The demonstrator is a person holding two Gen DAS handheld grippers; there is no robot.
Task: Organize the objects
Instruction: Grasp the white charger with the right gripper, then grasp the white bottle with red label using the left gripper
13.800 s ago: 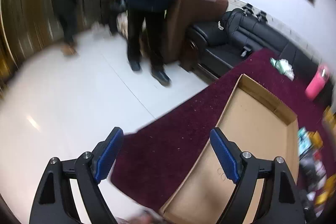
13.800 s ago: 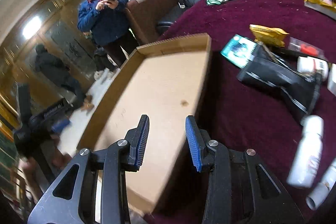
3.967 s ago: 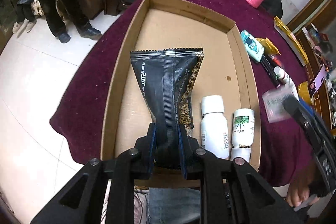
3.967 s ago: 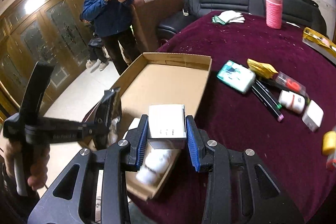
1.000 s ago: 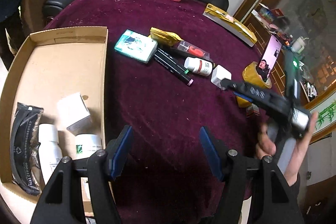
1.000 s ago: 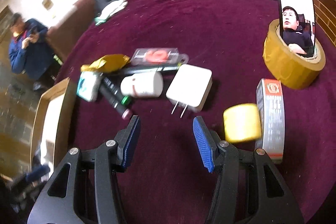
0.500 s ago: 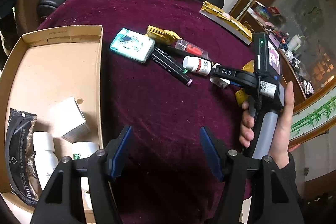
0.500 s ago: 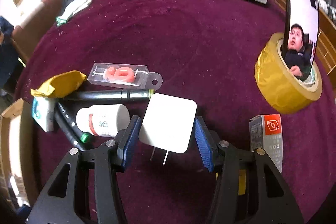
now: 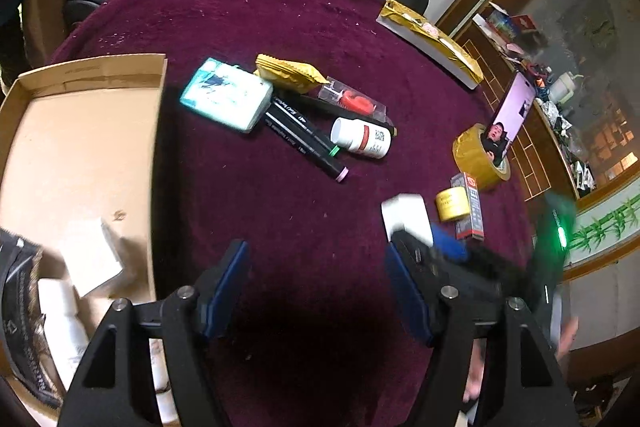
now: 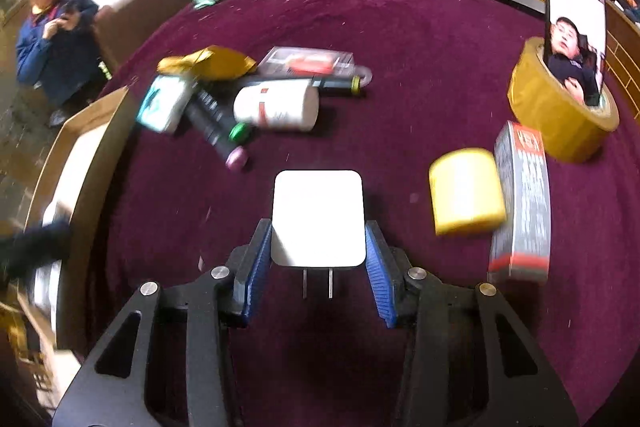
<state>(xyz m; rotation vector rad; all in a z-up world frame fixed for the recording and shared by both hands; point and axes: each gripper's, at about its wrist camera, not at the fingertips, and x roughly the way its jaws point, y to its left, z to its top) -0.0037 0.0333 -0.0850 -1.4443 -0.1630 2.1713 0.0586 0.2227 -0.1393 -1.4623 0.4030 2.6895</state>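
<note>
My right gripper has a white plug-in charger between its blue pads. Its jaws are closing and both pads touch the charger's sides, prongs pointing back at me. In the left wrist view the same charger shows blurred at the right gripper. My left gripper hangs over bare maroon cloth, its jaws opening with nothing between them. To its left is the cardboard box, holding a small white box, white bottles and a black pouch.
On the cloth lie a teal pack, yellow pouch, markers, white pill bottle, blister pack, small yellow roll, grey-red carton, and a tape roll holding a phone. A person stands beyond the table.
The right gripper came down around the charger, narrowed onto it and drew it away from the pill bottle. The left gripper drifted slightly across the table and its jaws widened.
</note>
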